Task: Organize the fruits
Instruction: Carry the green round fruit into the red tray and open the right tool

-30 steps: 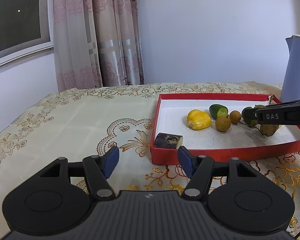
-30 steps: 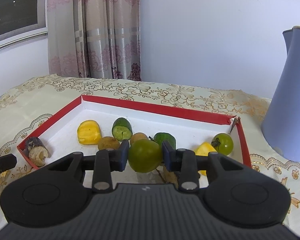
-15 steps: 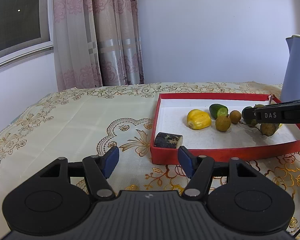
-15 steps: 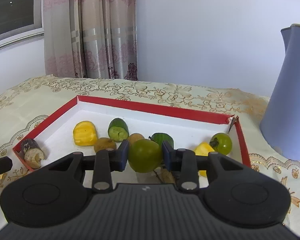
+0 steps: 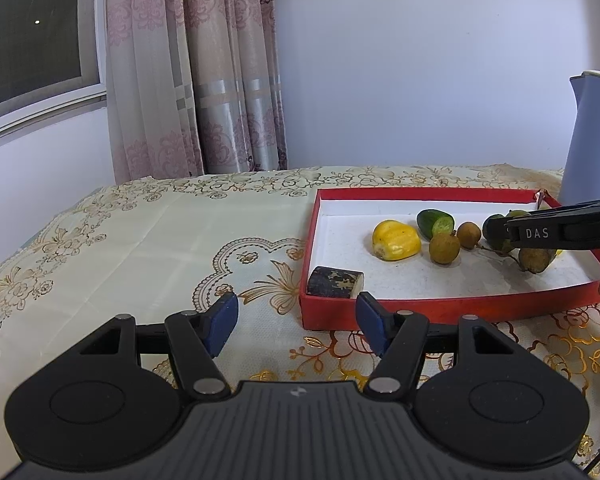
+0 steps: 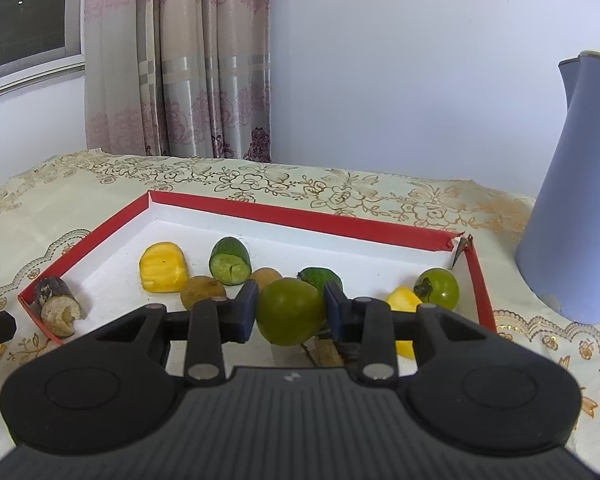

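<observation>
A red tray with a white floor (image 6: 300, 216) (image 5: 420, 194) holds the fruit. My right gripper (image 6: 290, 310) is shut on a round green fruit (image 6: 288, 312) and holds it over the tray's near side. In the tray lie a yellow piece (image 6: 162, 267), a cut cucumber (image 6: 230, 262), brown longans (image 6: 202, 291), a second green fruit (image 6: 438, 289) and a dark sugarcane stub (image 6: 56, 300). My left gripper (image 5: 298, 322) is open and empty above the cloth, just before the tray's near left corner. The right gripper shows in the left wrist view (image 5: 512, 232).
A tall pale blue jug (image 6: 580, 200) stands right of the tray. A cream tablecloth with gold patterns (image 5: 140, 248) covers the table. A curtain (image 5: 196, 80) and window are behind at the left.
My right gripper has lifted slightly with the green fruit, still over the tray. The left gripper has not moved.
</observation>
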`<state>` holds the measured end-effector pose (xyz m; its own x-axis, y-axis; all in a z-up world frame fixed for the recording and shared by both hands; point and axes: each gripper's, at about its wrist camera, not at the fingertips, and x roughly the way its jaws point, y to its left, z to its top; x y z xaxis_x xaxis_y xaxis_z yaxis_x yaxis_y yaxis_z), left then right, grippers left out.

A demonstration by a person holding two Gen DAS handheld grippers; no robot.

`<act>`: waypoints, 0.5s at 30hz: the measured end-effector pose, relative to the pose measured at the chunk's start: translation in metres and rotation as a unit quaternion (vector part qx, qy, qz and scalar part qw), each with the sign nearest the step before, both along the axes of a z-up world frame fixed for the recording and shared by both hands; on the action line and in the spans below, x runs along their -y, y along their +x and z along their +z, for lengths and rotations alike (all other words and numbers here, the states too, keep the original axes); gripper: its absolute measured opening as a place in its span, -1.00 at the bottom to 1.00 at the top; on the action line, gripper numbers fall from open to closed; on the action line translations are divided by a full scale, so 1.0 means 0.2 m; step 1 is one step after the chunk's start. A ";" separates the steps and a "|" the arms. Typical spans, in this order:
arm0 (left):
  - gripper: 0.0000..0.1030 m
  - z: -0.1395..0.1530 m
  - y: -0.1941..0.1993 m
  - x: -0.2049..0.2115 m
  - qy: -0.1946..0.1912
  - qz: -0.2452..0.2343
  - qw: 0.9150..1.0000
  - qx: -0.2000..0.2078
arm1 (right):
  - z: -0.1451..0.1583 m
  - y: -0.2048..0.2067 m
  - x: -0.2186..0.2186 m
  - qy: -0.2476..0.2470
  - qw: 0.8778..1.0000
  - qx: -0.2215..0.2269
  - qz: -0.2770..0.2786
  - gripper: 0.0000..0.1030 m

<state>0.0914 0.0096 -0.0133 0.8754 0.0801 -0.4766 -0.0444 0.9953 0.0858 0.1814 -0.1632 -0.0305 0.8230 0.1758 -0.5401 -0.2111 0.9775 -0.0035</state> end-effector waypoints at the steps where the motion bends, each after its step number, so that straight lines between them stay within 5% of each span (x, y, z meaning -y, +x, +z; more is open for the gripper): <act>1: 0.25 0.00 0.00 0.00 0.000 0.000 1.000 0.000 | 0.00 0.00 0.00 -0.001 1.000 0.000 0.000 -0.35; 15: 0.25 0.00 0.00 0.00 0.001 -0.001 1.000 0.000 | -0.01 -0.04 -0.16 -0.037 0.997 -0.007 0.060 -0.37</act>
